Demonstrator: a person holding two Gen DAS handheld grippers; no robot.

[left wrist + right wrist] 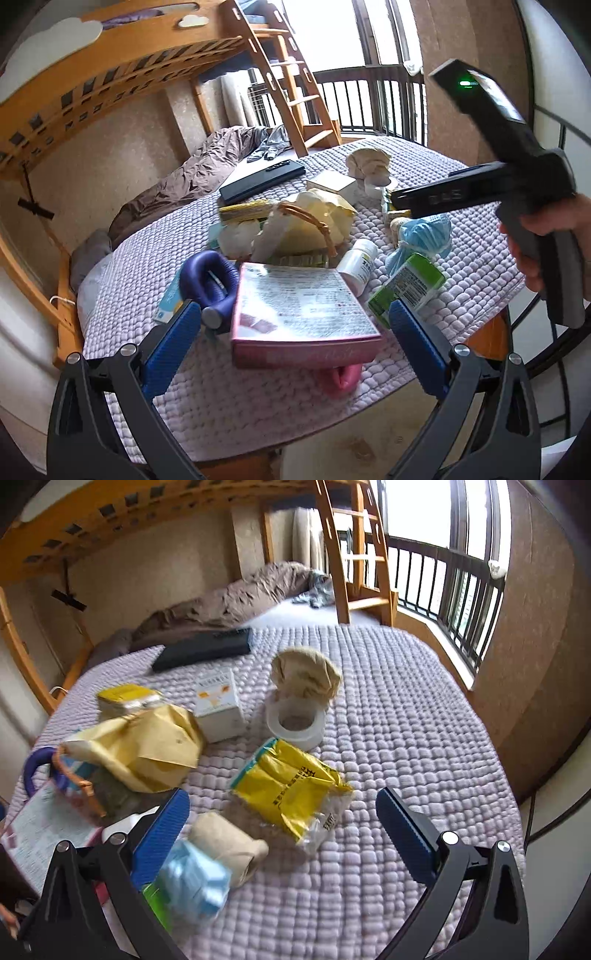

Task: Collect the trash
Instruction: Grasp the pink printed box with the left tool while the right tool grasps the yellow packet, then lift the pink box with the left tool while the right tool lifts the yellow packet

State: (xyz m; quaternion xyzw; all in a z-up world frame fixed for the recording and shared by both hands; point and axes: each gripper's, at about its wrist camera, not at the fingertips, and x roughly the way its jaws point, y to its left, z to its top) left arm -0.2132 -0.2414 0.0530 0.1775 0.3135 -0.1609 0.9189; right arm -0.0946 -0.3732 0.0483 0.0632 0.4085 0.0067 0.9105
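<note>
Litter is strewn over a table under a lavender quilted cloth (406, 738). My right gripper (282, 797) hangs open above a yellow plastic packet (291, 786), gripping nothing. By its left finger lie a tan paper roll (229, 845) and a blue face mask (192, 882). Farther back sit a tape roll (297, 720) and crumpled brown paper (306, 672). My left gripper (294, 308) is open over a pink box (303, 314), with a white pill bottle (358, 267) and a green packet (406, 291) to its right. A wicker basket (314, 225) holds yellow envelopes.
A purple curved object (210, 280) lies left of the pink box, and something pink (341, 376) sticks out beneath it. A black flat box (207, 648) and a white carton (219, 705) sit at the back. Behind are a bed with a brown quilt (229, 602), a wooden ladder (340, 565) and a railing.
</note>
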